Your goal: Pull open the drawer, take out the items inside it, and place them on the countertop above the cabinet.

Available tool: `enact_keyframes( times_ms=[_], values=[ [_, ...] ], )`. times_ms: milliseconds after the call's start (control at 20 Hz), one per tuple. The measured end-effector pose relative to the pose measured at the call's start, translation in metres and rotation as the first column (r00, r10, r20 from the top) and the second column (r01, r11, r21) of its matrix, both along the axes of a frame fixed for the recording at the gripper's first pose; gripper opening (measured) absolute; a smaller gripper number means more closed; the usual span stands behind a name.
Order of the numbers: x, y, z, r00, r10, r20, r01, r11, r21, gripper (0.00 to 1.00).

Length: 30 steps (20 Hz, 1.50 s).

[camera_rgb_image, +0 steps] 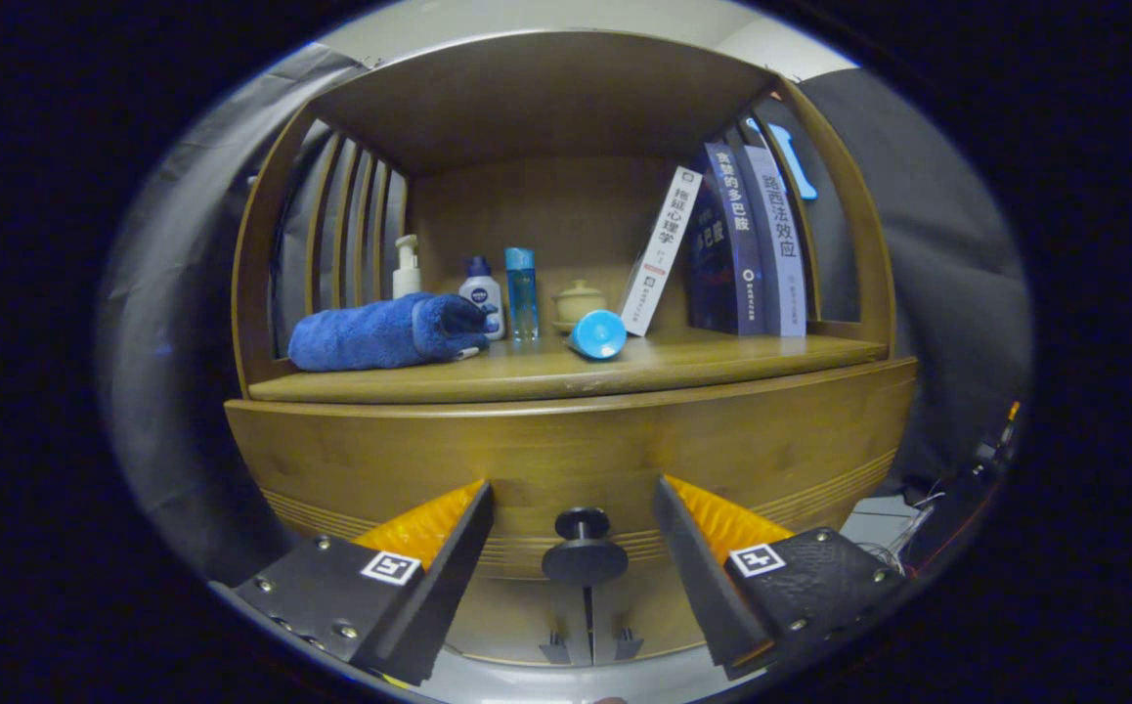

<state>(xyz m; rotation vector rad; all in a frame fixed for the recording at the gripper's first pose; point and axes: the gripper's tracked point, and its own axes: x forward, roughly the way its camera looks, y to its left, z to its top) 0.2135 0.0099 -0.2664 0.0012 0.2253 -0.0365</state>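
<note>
A wooden cabinet [566, 293] stands ahead, its open upper bay framed by slatted sides and a flat top board. Below the bay runs the drawer [380, 460], its front closed flush, so whatever lies inside is hidden. The bench [722, 357], the top above the drawer, carries a rolled blue towel [380, 334] at the left, with a white pump bottle [407, 269] behind it. Beside the towel's end stand a white bottle with a dark cap [481, 291] and a slim clear blue bottle [521, 293], then a small lidded pot [579, 301] further back. A blue tube [597, 334] lies on its side in front of the pot, its round end facing out. To the right, one white book [662, 252] leans against a row of dark upright books [747, 244]. Black cloth hangs on both sides of the cabinet, and cables lie low at the right, hard to make out. The gripper [576, 548] is wide open and holds nothing; its fingers flank the dark round knob [583, 557] on the drawer front, which sits between them without touching either.
</note>
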Motion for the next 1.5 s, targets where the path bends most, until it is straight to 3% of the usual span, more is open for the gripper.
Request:
enact_keyframes(
  times_ms=[450, 650, 1000, 1500],
  values=[
    [0.003, 0.004, -0.009, 0.997, 0.008, -0.076, -0.01, 1.0, -0.03, 0.99],
    [-0.019, 0.01, 0.008, 0.998, 0.023, -0.066, -0.025, 0.999, -0.025, 0.99],
    [-0.074, 0.014, 0.07, 0.999, 0.039, -0.022, -0.039, 0.999, 0.001, 0.99],
    [-0.151, 0.007, 0.197, 0.992, 0.031, 0.123, -0.034, 0.999, 0.024, 0.99]
  ],
)
